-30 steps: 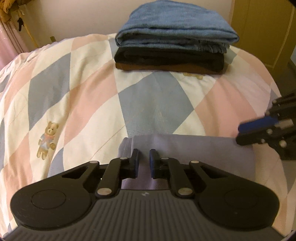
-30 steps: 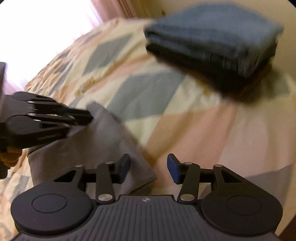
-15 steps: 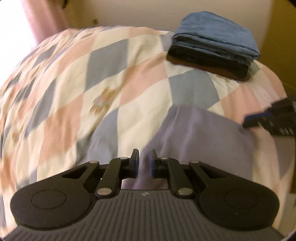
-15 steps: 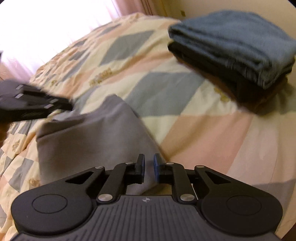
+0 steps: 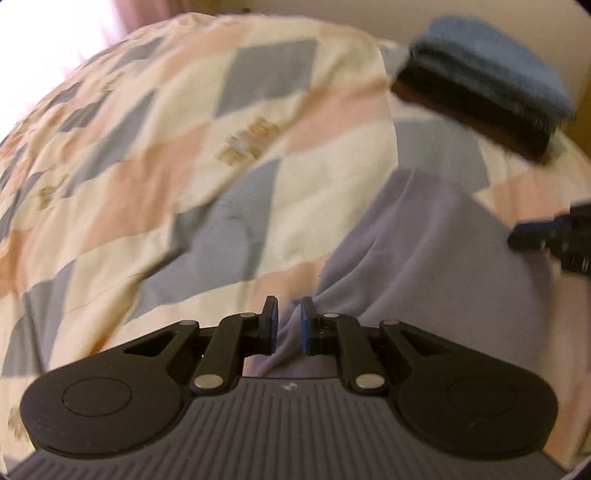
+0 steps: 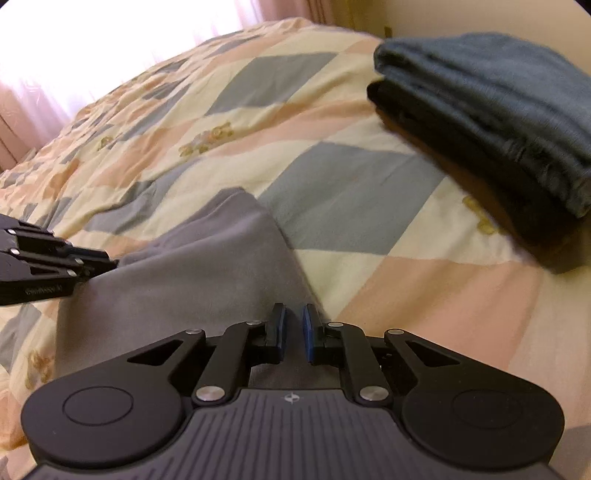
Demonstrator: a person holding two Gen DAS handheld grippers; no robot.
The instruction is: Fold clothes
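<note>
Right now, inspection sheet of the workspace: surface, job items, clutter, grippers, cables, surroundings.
Surface: bed quilt with pink, cream and blue diamonds and small bear prints.
Job's things: grey garment lying partly folded at the near edge; folded stack, blue on top, dark layers below.
Clutter: nothing seen.
Grippers: left gripper shut on grey garment, cloth bunched between its pads; right gripper shut on the same garment's edge.
Cables: nothing seen.
Surroundings: bright curtained window, pale wall.
</note>
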